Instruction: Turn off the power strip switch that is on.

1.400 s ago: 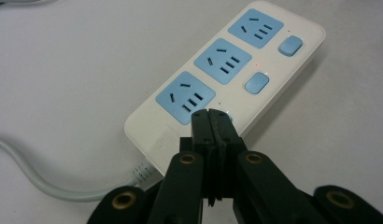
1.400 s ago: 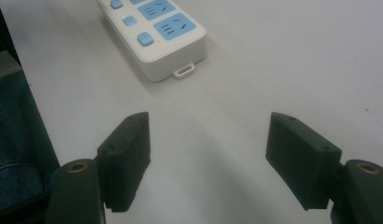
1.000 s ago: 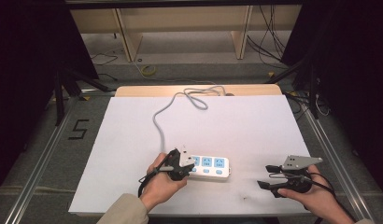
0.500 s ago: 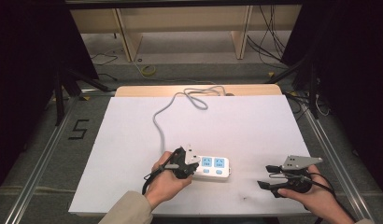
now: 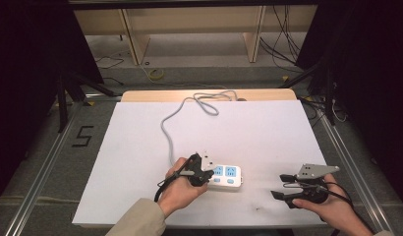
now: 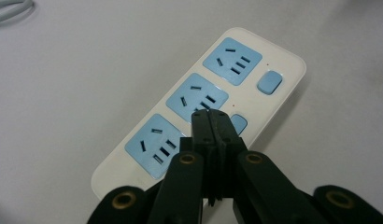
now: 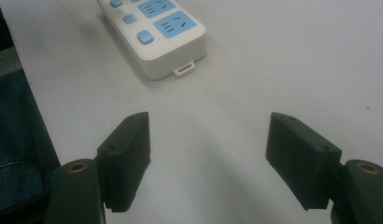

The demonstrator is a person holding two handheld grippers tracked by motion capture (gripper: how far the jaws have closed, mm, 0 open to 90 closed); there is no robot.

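A white power strip (image 5: 227,177) with blue sockets and blue switches lies near the table's front edge, its grey cable (image 5: 171,129) running to the back. My left gripper (image 5: 203,173) hovers over the strip's left end, shut with nothing between its jaws. In the left gripper view its tip (image 6: 211,116) points at the strip (image 6: 283,70) between the middle socket (image 6: 197,97) and a switch (image 6: 238,124). My right gripper (image 5: 280,186) rests at the front right, open and empty. The right gripper view has the strip's end (image 7: 157,28) beyond the gripper's midpoint (image 7: 208,140).
White sheet (image 5: 268,132) covers the wooden table. The cable coils at the back edge (image 5: 209,101). A dark blue sleeve (image 7: 17,154) lies at the left of the right gripper view. Metal rails (image 5: 42,172) flank the table on the floor.
My left gripper has moved right and onto the strip's left end. The right gripper has stayed still and open.
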